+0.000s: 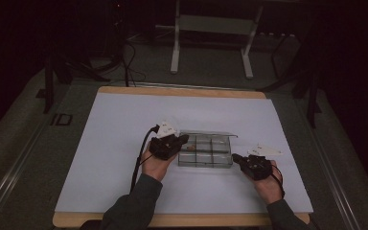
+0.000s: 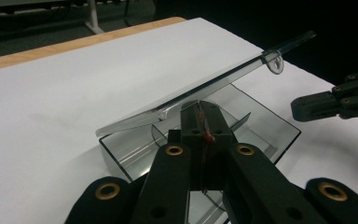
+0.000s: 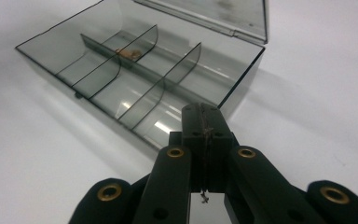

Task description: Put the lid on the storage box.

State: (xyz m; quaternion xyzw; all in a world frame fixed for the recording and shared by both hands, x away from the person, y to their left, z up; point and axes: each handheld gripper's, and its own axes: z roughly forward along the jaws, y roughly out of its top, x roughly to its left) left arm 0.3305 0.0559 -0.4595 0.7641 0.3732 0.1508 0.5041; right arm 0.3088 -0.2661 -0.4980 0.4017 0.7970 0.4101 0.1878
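A clear smoky plastic box (image 1: pixel 206 164) with several compartments lies mid-table, its lid (image 1: pixel 208 134) tilted open at the far side. My left gripper (image 1: pixel 184 139) sits at the box's left end. In the left gripper view its jaws (image 2: pixel 200 105) are shut over the box (image 2: pixel 121 156), pinching a small thin red piece (image 2: pixel 208 137) below the lid (image 2: pixel 205 88). My right gripper (image 1: pixel 235 157) rests just off the box's right end, jaws (image 3: pixel 204 108) shut and pointing at the box wall (image 3: pixel 240 79). A small brown item (image 3: pixel 128 53) lies in a far compartment.
A white sheet (image 1: pixel 124 143) covers the wooden table (image 1: pixel 182 91), with bare space all round the box. The right gripper (image 2: pixel 326 105) also shows at the right of the left gripper view. Beyond the table stand a white frame (image 1: pixel 211 28) and cables on a dark floor.
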